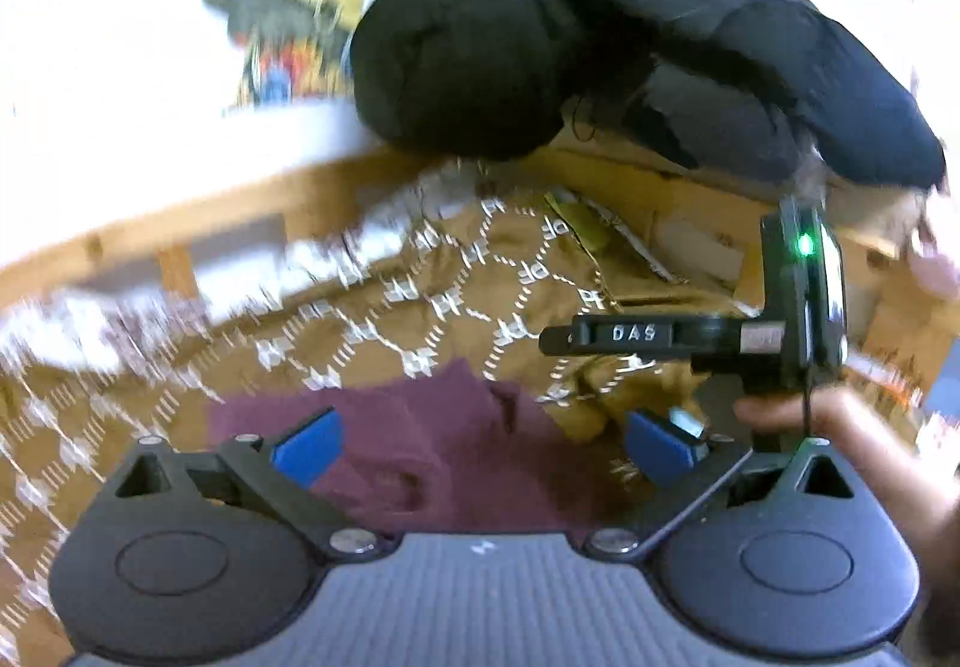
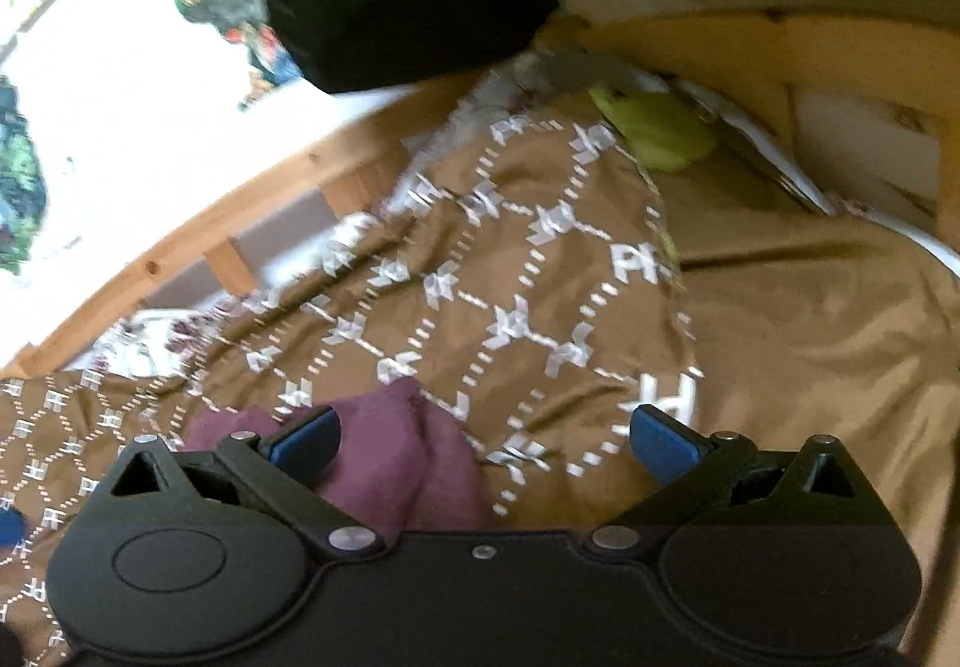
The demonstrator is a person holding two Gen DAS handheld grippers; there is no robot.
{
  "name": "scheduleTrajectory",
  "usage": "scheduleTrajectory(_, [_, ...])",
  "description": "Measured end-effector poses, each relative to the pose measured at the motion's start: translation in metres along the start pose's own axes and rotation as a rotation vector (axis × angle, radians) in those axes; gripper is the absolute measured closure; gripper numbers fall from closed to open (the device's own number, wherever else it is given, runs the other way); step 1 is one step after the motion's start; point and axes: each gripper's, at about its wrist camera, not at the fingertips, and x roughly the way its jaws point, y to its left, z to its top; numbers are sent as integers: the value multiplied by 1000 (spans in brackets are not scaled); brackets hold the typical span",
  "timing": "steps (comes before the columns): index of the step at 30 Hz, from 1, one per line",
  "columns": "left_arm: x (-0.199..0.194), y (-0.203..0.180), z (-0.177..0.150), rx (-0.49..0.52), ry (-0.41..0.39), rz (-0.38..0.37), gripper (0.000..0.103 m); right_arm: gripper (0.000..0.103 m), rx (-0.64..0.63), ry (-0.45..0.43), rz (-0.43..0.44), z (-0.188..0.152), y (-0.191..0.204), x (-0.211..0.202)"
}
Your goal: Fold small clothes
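Where tool [image 1: 480, 445] gapes, maroon cloth [image 1: 432, 445] between.

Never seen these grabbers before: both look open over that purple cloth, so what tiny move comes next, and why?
Probably lower the left gripper onto the maroon garment and close on an edge. Both it and the right gripper are open, holding nothing, and the garment lies crumpled on the brown patterned blanket.

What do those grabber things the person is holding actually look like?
Each gripper, left and right, has a dark body with two round caps, black hinged arms with silver screws, and blue fingertips. The right gripper's side carries white DAS lettering, a green light and a thin cable.
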Motion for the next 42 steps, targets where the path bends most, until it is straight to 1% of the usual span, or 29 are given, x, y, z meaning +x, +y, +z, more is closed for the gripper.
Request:
scheduleTrajectory(2, [-2, 3, -10, 72, 17, 43, 1, 0, -4, -29, 67, -1, 6, -3])
scheduleTrajectory(4, [3, 9, -22, 103, 54, 75, 1, 0, 0, -39, 156, -3, 12, -4])
scheduleTrajectory(7, [16, 19, -46, 80, 107, 107, 1, 0, 30, -5, 309, -7, 21, 3])
scheduleTrajectory(9, [24, 26, -58, 45, 118, 116, 1, 0, 78, 50, 410, -12, 26, 13])
scheduleTrajectory(11, [33, 32, -70, 20, 121, 136, 1, 0, 121, 95, 488, -20, 32, 23])
scheduleTrajectory(12, [37, 35, -75, 11, 128, 149, 1, 0, 130, 111, 509, -23, 34, 27])
scheduleTrajectory(15, [46, 44, -83, -20, 168, 164, 1, 0, 131, 167, 533, -32, 45, 42])
scheduleTrajectory(17, [49, 48, -86, -46, 191, 154, 1, 0, 111, 193, 525, -34, 53, 55])
scheduleTrajectory(20, [52, 55, -89, -79, 203, 125, 1, 0, 90, 255, 535, -37, 64, 76])
scheduleTrajectory(23, [52, 56, -90, -83, 204, 124, 10, 1, 146, 318, 482, -44, 67, 95])
scheduleTrajectory(25, [53, 57, -91, -87, 209, 123, 22, 2, 164, 342, 448, -49, 68, 102])
scheduleTrajectory(26, [53, 58, -91, -89, 210, 125, 24, 5, 155, 336, 437, -51, 68, 103])
scheduleTrajectory(27, [53, 58, -91, -94, 209, 130, 31, 8, 141, 325, 427, -53, 69, 102])
scheduleTrajectory(28, [54, 57, -91, -97, 208, 134, 39, 10, 130, 316, 417, -53, 70, 100])
scheduleTrajectory(29, [53, 57, -90, -99, 208, 136, 41, 14, 124, 309, 413, -53, 71, 99])
scheduleTrajectory(31, [52, 57, -91, -104, 203, 141, 50, 23, 123, 296, 418, -54, 70, 98])
scheduleTrajectory(32, [52, 57, -91, -104, 200, 138, 53, 37, 123, 289, 421, -54, 70, 97])
scheduleTrajectory(33, [50, 56, -92, -101, 196, 137, 58, 49, 119, 285, 416, -53, 71, 96])
scheduleTrajectory(34, [49, 55, -92, -97, 190, 137, 62, 54, 114, 282, 409, -53, 71, 95])
scheduleTrajectory(36, [48, 52, -92, -84, 175, 134, 68, 72, 100, 271, 397, -52, 73, 93])
scheduleTrajectory(37, [47, 52, -92, -80, 165, 130, 70, 76, 88, 263, 392, -51, 73, 90])
scheduleTrajectory(38, [46, 50, -92, -78, 150, 119, 71, 84, 74, 247, 389, -50, 74, 87])
scheduleTrajectory(42, [41, 42, -84, -79, 73, 65, 73, 87, -1, 152, 391, -37, 79, 67])
